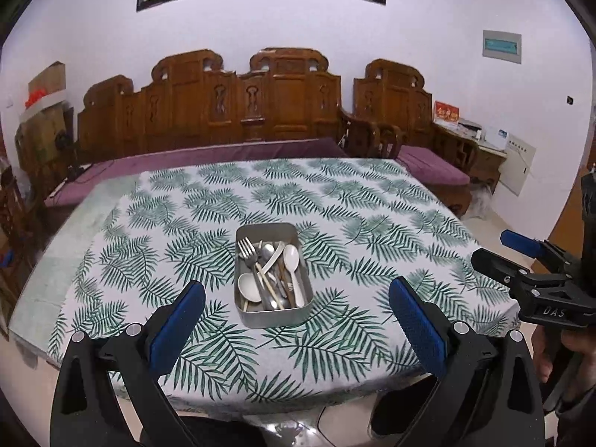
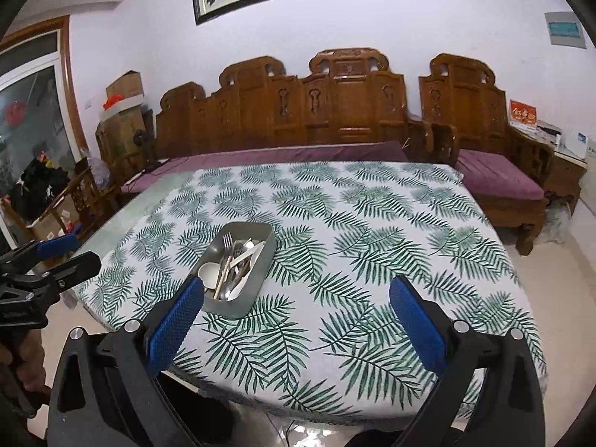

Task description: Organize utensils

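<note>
Your right gripper (image 2: 296,314) hangs over the near edge of the tabletop (image 2: 372,231), jaws spread wide with nothing between them. Its blue pads (image 2: 175,320) frame the leaf-print cloth. At about 11 o'clock from the gripper sits the metal tray (image 2: 260,264), angled on the cloth, holding a jumble of utensils: a fork (image 2: 227,242) at the far end, a white spoon (image 2: 208,272) at the near left, and chopsticks (image 2: 219,279) among them. At 9 o'clock your left gripper (image 2: 56,257) hovers off the tabletop's left edge, jaws parted.
</note>
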The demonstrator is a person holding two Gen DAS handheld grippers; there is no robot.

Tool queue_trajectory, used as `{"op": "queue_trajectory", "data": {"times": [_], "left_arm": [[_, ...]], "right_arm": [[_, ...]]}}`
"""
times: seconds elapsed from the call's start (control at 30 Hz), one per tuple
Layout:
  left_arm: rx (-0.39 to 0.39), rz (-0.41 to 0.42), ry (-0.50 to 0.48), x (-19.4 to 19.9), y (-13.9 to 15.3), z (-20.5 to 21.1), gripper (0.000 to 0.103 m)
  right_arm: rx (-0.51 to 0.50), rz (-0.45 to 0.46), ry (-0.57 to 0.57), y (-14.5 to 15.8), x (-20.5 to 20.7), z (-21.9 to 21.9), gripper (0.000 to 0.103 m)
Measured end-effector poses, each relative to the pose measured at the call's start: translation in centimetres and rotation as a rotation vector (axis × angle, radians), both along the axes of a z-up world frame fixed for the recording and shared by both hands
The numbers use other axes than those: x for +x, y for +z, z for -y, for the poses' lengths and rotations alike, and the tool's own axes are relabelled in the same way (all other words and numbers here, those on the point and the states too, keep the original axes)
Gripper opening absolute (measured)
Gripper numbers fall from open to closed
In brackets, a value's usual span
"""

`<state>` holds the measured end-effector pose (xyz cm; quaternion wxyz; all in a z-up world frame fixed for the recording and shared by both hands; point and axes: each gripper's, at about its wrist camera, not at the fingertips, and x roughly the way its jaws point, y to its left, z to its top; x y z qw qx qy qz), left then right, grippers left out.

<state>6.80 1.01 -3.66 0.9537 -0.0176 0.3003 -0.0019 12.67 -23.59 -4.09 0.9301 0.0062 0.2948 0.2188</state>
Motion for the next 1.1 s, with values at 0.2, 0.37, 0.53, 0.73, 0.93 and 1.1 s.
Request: {"op": "queue_trajectory", "data": {"times": [0.2,0.37,0.53,0.73,0.93,1.1], "left_arm": [[0.006,0.049,-0.021,-1.5,2.3,1.2,0.095],[0.002,0.096,-0.036,-2.7,4.4,1.8,0.095],[0.003,0.149,-0.049,-3.9,6.5,2.4,0.095],[0.001,0.186,-0.068,-4.9,7.8,2.9,0.095],[-0.002,0.203,-0.070,-5.4,8.0,3.0,0.095],[-0.002,0.205,-0.070,-5.4,8.0,2.9,0.095]], "right_arm": [[0.018,0.066,-0.014,2.7,-2.1,1.0,0.100],[0.048,0.137,-0.002,5.7,-3.7,1.5,0.100],[0.071,0.191,0.017,7.8,-5.1,1.6,0.100],[0.091,0.229,0.041,9.3,-6.2,1.6,0.100],[0.089,0.235,0.044,9.6,-6.4,1.6,0.100],[0.089,0.231,0.041,9.4,-6.3,1.6,0.100]]}}
